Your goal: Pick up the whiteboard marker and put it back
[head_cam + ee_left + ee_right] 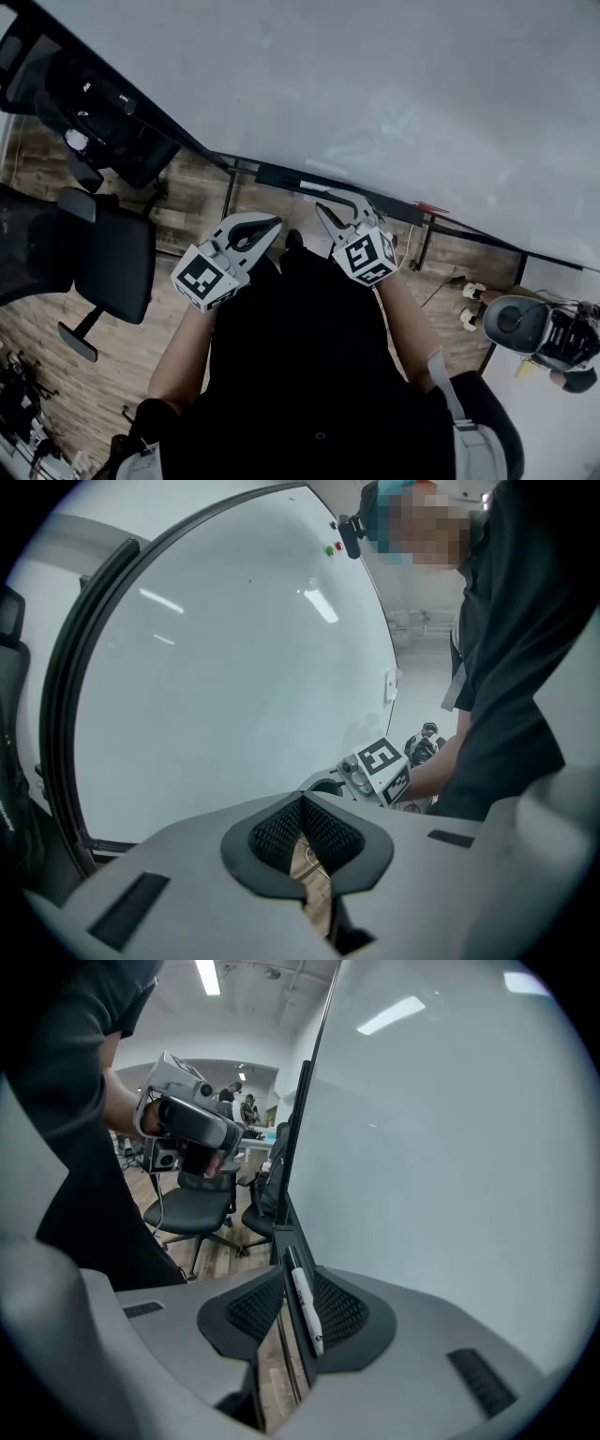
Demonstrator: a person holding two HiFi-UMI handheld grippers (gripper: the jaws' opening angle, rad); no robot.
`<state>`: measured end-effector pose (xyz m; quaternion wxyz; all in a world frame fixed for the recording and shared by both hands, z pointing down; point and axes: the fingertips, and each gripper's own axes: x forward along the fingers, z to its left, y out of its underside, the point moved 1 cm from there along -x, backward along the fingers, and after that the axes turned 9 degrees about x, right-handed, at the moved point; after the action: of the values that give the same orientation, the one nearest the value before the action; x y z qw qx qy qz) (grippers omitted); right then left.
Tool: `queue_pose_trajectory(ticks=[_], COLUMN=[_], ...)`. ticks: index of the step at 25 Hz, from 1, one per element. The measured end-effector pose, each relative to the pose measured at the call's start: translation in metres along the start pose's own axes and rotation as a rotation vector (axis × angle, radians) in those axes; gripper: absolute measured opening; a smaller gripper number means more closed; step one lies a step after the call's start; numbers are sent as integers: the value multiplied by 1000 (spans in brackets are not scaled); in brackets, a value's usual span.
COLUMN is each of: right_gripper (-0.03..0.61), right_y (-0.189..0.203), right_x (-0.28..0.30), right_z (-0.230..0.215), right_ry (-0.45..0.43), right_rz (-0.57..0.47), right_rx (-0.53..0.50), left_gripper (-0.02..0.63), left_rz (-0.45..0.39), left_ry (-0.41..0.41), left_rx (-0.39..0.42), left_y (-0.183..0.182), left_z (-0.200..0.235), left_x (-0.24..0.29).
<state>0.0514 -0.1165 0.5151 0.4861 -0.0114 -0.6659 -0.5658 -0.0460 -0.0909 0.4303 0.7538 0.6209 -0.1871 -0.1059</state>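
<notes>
The white whiteboard marker (pixel 305 1302) lies along the black tray (pixel 286 1232) at the foot of the whiteboard (pixel 441 1147). In the right gripper view it shows in the narrow gap between my right gripper's (pixel 298 1283) jaws, which stand slightly apart around it. From the head view, the marker (pixel 314 187) rests on the tray (pixel 281 177) just beyond my right gripper (pixel 320 201). My left gripper (pixel 277 221) hangs left of it, below the tray, shut and empty. Only wooden floor shows through its jaws (pixel 305 855).
Black office chairs (pixel 103 253) stand at the left on the wooden floor (pixel 197 202). A small red object (pixel 431 207) sits further right on the tray. A grey round device (pixel 520 323) is at the lower right. People and chairs (pixel 192 1208) stand further off in the room.
</notes>
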Motion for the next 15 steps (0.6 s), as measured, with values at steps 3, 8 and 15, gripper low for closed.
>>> queue_pose_trajectory(ticks=[3, 8, 15], right_gripper=[91, 91, 91], right_y=[5, 16, 22], right_x=[8, 24, 38], right_z=[-3, -6, -7], right_ry=[-6, 8, 2], right_rz=[37, 98, 141], right_rx=[-18, -57, -80], left_gripper=[12, 12, 12], left_rz=[-1, 0, -2], left_ry=[-24, -26, -22], left_rx=[-14, -6, -19], left_y=[6, 13, 13], left_z=[4, 6, 7], left_x=[-2, -3, -3])
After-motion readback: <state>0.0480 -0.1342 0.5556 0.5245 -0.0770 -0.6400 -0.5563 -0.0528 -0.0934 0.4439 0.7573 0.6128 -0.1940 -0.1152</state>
